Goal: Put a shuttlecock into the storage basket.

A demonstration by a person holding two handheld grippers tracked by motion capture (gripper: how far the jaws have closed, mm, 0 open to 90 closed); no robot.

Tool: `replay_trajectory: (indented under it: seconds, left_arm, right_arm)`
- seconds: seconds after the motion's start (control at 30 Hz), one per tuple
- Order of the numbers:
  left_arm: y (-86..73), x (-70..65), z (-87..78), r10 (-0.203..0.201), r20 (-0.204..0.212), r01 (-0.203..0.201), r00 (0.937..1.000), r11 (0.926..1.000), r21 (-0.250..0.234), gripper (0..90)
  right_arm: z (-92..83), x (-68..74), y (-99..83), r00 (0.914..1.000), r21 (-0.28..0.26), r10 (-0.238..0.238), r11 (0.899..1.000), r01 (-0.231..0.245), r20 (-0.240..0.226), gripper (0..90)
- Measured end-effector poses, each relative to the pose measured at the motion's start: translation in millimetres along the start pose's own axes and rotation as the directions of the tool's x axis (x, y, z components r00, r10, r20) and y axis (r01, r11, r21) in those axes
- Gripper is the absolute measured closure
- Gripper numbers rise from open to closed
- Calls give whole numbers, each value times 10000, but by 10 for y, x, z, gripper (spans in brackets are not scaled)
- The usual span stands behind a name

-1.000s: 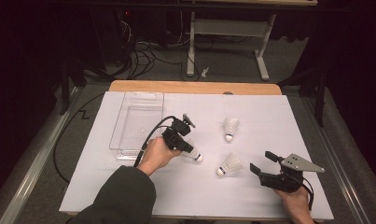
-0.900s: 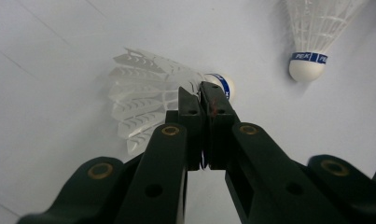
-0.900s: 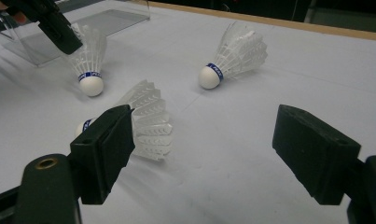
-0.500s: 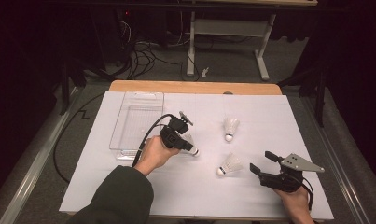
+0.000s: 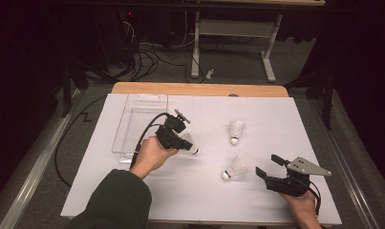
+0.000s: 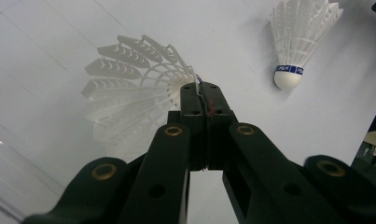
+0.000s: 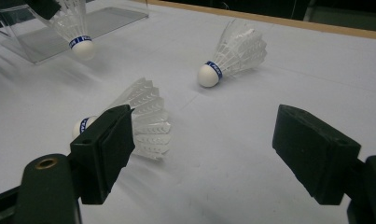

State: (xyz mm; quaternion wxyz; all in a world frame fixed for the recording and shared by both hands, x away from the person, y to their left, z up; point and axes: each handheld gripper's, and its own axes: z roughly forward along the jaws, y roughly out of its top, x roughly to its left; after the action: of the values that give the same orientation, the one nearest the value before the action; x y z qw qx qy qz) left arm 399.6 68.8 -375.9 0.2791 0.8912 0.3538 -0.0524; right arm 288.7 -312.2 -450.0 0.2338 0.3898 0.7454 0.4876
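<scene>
Nearest you, at the lower right of the high view, your right gripper rests low over the sheet with its jaws spread wide and nothing between them. It points toward the closest shuttlecock, which lies on its side just up and left of it; in my judgement that is a waiting position, ready for the next pick.

At centre left, your left gripper has its jaws pressed together on the feather skirt of the held shuttlecock. The left gripper view shows the pads meeting on a thin edge of the feathers, the cork tip pointing away from your hand. The pinch on the skirt looks chosen to carry it without crushing the cone. The shuttlecock sits just right of the clear tray, which stands bare, so I judge the tray to be the destination.

Farther up, a third shuttlecock lies with its cork toward you, well apart from both grippers.

The white sheet covers a wooden table. Beyond it the room is dark, with loose cables and a desk frame on grey flooring.
</scene>
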Motion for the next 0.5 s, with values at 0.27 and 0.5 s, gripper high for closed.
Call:
replay_trajectory:
  seconds: [0.27, 0.5]
  left_arm:
    - [-28, 18, -108, -92, -43, 91, 9999, 9996, -253, 895]
    - [-61, 40, -189, -214, -104, 210, 9997, 9989, -414, 895]
  right_arm:
    - [-2, 0, -1, 9999, 19, -92, 10000, 92, 76, 209]
    - [-4, 1, -1, 9998, -7, -145, 9999, 145, 122, 209]
